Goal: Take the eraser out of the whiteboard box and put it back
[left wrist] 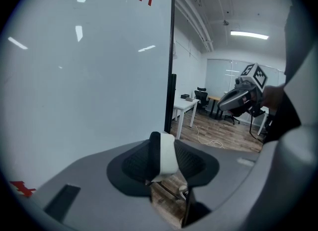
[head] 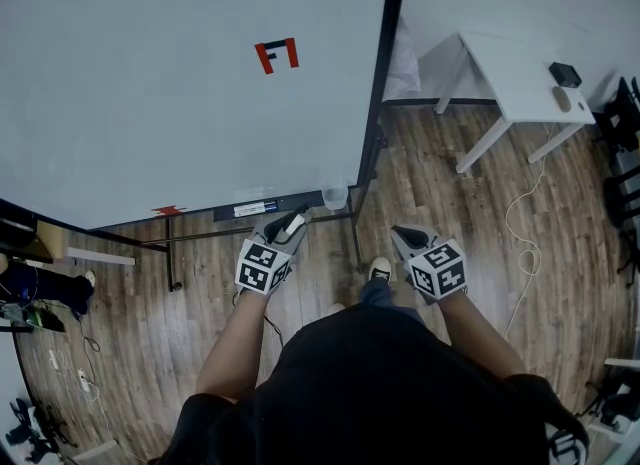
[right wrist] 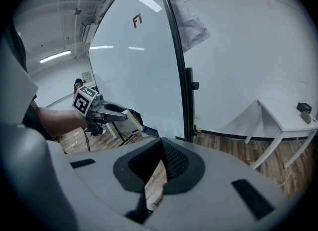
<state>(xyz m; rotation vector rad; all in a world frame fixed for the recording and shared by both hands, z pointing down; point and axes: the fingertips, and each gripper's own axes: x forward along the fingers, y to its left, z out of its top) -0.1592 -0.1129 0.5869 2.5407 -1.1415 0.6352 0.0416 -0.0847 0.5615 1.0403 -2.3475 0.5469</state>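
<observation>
Eraser, white with a black side, is sitting clamped in the left gripper in the head view, lifted just off the right end of the whiteboard box, the dark tray running along the foot of the whiteboard. A clear cup is hanging at the tray's end, close to the gripper's tips. The right gripper is hovering apart over the wooden floor, near the person's shoe, and is carrying nothing.

In the left gripper view, the two pads are pressing on the eraser from either side, holding it upright between them, with the whiteboard filling the left of the view and the right gripper showing beyond.

In the right gripper view, the jaws are meeting at their tips with nothing between them. Floorboards are showing through the gap nearer the base. Off to the left, the left gripper is holding the eraser in front of the board.

Judging by this, the taking-out half is looking done, since the eraser is sitting outside the box. The return is what is remaining: lowering it into the tray and letting the jaws part.
</observation>
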